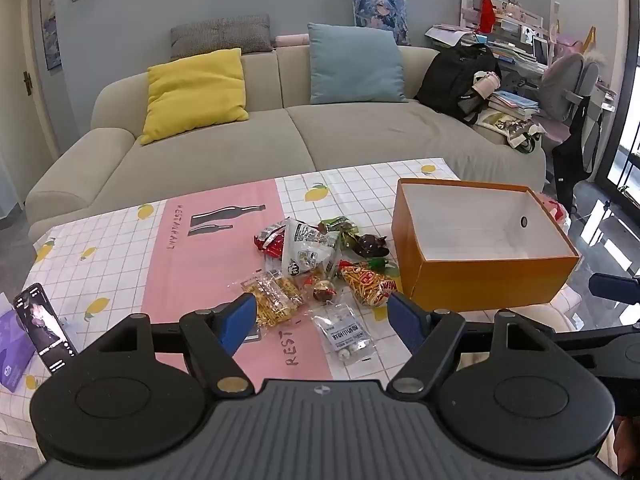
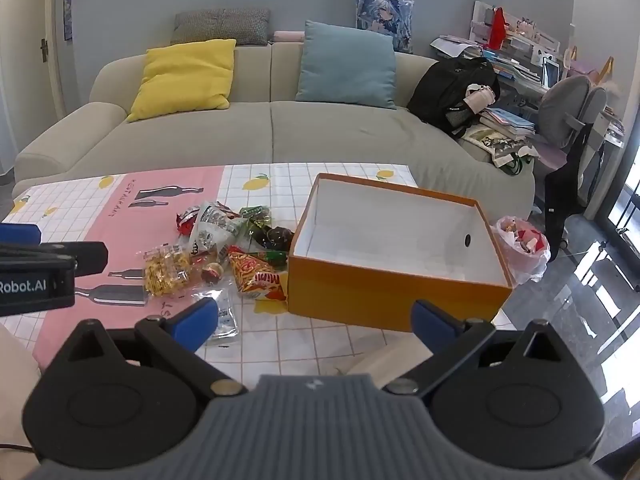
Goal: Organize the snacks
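A heap of snack packets [image 1: 316, 264] [image 2: 224, 248] lies mid-table on the pink and lemon-print cloth: a clear bag of yellow crackers [image 1: 274, 298], a white bag [image 1: 306, 250], an orange cone bag [image 1: 370, 282], a clear pouch [image 1: 346, 334]. Right of the heap stands an open orange box [image 1: 480, 276] [image 2: 384, 284], white inside, holding nothing. My left gripper [image 1: 322, 320] hovers open over the near side of the heap, touching nothing. My right gripper [image 2: 316, 320] hangs open before the box's front wall; its left finger [image 2: 196, 320] is over the clear pouch [image 2: 224, 316].
A phone [image 1: 44, 328] stands at the table's left edge beside a purple packet [image 1: 12, 350]. A beige sofa [image 1: 280, 136] with cushions and a black backpack [image 1: 460, 76] runs behind the table. A plastic bag of rubbish [image 2: 524, 248] sits right of the box.
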Available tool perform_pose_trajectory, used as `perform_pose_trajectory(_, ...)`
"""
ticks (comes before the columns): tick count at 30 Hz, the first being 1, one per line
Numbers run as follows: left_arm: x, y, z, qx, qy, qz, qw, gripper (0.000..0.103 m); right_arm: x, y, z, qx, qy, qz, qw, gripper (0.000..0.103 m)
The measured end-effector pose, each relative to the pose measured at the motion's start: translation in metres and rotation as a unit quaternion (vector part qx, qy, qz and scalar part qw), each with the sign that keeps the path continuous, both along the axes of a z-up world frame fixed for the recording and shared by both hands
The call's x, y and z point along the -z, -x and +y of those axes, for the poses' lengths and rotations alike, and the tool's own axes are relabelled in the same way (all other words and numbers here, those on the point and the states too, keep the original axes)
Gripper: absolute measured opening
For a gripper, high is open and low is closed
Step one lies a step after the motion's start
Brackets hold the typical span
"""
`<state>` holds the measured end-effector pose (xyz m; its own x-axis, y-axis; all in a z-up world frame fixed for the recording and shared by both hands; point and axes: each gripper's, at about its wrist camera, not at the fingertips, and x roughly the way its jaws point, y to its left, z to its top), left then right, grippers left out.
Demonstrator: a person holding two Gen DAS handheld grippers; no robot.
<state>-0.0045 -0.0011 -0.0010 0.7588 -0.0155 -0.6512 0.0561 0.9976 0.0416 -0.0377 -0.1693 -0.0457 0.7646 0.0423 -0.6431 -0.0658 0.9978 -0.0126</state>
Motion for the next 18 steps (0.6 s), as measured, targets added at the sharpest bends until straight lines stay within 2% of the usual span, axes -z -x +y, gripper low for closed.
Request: perform_pose_trajectory(18,-0.0014,0.0017,-0.0022,0.004,-0.001,0.004,1.0000,0.087,-0.0010,0.0028,0.0010,0.008,0.002,-0.005,1.000,0.100)
